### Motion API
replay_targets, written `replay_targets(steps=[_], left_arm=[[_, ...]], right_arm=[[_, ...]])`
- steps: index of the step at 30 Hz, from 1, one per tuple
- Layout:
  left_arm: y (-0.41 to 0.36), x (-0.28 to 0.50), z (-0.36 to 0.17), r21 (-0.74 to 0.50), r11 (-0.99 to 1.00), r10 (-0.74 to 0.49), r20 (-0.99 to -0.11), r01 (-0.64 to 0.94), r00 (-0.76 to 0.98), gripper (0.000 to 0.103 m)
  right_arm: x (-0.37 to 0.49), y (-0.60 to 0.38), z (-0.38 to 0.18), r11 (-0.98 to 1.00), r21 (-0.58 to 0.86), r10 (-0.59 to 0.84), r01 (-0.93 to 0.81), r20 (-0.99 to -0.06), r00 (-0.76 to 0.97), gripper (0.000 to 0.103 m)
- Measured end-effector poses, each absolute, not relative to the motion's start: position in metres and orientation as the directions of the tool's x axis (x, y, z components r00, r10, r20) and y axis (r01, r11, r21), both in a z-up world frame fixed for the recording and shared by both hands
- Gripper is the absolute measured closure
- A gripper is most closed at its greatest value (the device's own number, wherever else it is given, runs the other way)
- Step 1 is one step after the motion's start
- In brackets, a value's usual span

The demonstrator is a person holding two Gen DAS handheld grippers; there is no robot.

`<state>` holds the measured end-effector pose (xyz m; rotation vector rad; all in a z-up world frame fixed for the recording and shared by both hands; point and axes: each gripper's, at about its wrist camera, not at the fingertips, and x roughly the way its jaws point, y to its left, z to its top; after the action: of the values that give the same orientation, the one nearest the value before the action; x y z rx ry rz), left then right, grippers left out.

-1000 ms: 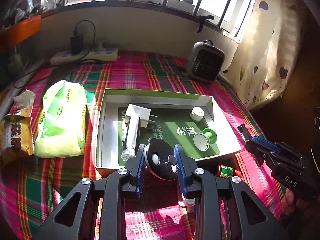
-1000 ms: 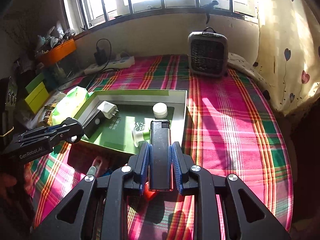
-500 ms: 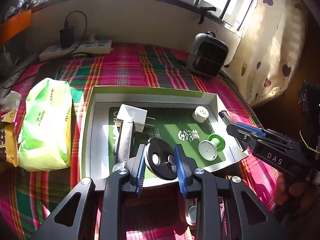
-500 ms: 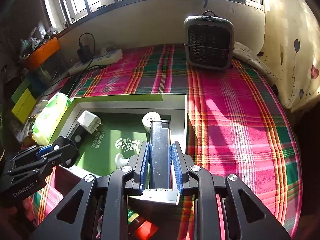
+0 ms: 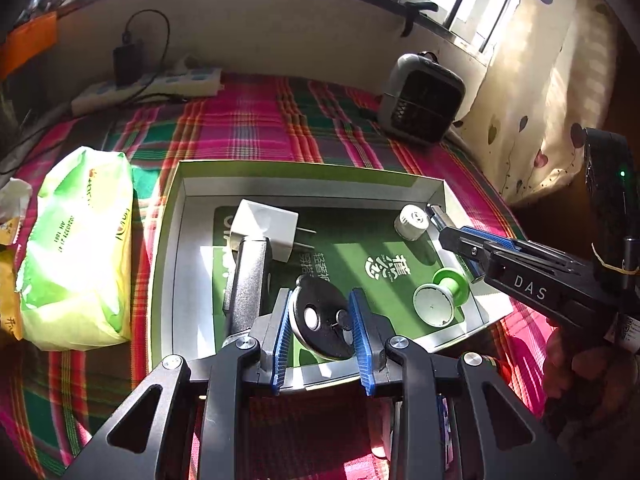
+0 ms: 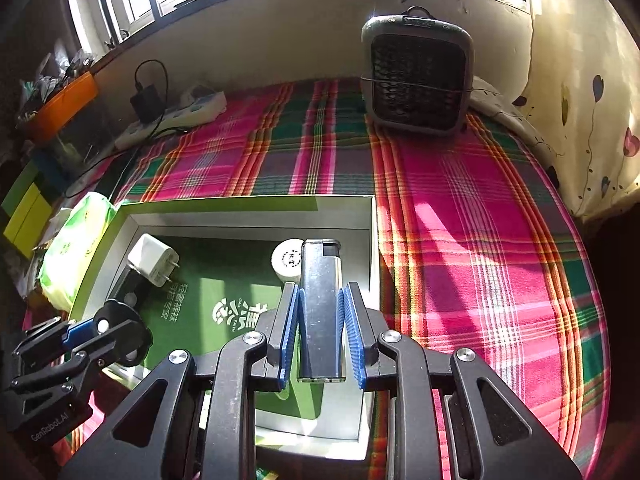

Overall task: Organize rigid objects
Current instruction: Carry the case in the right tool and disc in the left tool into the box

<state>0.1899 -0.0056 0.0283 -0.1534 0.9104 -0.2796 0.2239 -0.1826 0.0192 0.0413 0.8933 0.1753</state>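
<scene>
Your left gripper (image 5: pixel 321 322) has its blue pads clamped on a black round disc (image 5: pixel 320 326) with a white button, held over the near edge of the green-lined box (image 5: pixel 172 216). Your right gripper (image 6: pixel 320 322) is pinched narrow on a silver lighter (image 6: pixel 322 308), upright between the fingers, over the box's near right corner, close to its right wall. In the left wrist view your right gripper comes in from the right edge, a hand (image 5: pixel 576 364) below it, lighter tip just beside the white cap (image 5: pixel 411 222). Inside the box: a grey-black rectangular device (image 5: pixel 246 280) along the left side, a white plug adapter (image 5: pixel 266 232) touching its far end, a green spool (image 5: pixel 440 300) lying near the right wall, the white cap further back right. Printed Chinese text on the green liner. Left of the box, a green-yellow tissue pack (image 5: pixel 80 248) on the plaid cloth (image 6: pixel 480 248); an orange-yellow snack packet (image 5: pixel 8 300) at the left edge. Below the box's near rim, some small items half hidden, can't tell what. Further back, a grey fan heater (image 6: pixel 418 76) on the cloth at right, a white power strip (image 5: pixel 160 86) with a black charger (image 5: pixel 128 60) plugged in at left, along the wall. Barred window above, heart-print curtain (image 6: pixel 588 92) at right.
</scene>
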Motion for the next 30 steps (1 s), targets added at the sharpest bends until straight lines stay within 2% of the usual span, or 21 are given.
replay_targets(steps=[30], left_arm=[[-0.0027,0.1968,0.0196,-0.248,0.955,-0.295,-0.768,0.160,0.569,0.076]], right_arm=[[0.2297,-0.1752,0.0114,0.991,0.105,0.130,-0.078,-0.785,0.605,0.079]])
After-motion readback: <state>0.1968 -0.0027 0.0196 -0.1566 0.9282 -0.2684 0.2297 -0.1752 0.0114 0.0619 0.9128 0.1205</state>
